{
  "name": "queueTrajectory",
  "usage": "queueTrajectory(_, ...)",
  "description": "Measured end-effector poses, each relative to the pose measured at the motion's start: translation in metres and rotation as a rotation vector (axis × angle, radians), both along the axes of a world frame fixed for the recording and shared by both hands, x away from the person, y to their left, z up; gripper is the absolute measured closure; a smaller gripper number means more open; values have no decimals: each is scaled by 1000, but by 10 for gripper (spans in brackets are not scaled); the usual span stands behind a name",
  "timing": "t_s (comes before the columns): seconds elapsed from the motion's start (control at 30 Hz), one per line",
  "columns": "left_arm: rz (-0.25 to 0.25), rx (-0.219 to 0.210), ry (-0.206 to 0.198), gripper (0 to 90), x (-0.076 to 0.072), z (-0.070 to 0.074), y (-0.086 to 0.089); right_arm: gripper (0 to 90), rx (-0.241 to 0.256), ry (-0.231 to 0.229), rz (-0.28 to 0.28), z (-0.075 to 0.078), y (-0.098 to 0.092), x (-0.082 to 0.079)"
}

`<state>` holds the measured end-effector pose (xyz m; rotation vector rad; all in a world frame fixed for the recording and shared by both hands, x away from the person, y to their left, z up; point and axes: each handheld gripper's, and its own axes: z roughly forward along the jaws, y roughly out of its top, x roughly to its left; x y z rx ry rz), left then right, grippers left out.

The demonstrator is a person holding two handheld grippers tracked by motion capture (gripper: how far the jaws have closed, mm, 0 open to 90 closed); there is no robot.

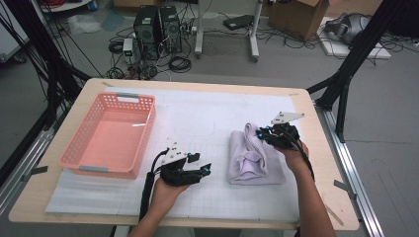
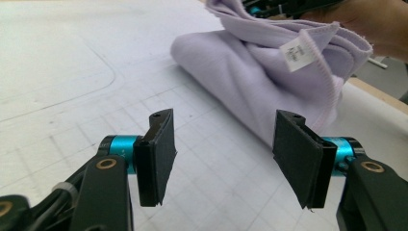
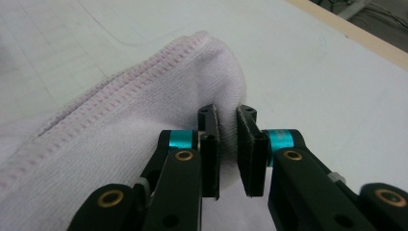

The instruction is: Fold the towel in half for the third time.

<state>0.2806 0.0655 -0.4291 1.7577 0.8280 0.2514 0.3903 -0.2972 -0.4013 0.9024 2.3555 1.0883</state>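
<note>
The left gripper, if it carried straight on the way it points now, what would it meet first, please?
Most likely the folded lilac towel: the left gripper, jaws open, points across bare mat toward the towel's near edge.

The left hand-held gripper (image 2: 223,161) hangs with its two black jaws wide apart, nothing between them, just above the white gridded tabletop (image 2: 72,82). Ahead lies a folded lilac cloth (image 2: 240,72), its upper layer lifted, showing a small white label (image 2: 294,52). A hand (image 2: 373,21) is behind it.
</note>
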Motion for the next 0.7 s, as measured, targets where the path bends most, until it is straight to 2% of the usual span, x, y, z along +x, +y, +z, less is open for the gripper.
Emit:
queueTrajectory(0.17, 6, 1, 7, 408, -1, -5, 8, 773, -7, 9, -53, -7, -14, -3)
queueTrajectory(0.33, 12, -2, 4, 407, -2, -9, 16, 650, 46, 23, -162, -6, -31, -11)
queueTrajectory(0.47, 13, -1, -1, 404, -2, -10, 21, 622, 32, 4, -225, -2, -48, -27)
queueTrajectory(0.57, 10, 12, -6, 404, -2, -10, 24, 590, 54, -5, -269, -1, -60, -42)
queueTrajectory(0.7, 13, 8, -8, 403, -3, -10, 29, 555, 64, -4, -290, -2, -69, -62)
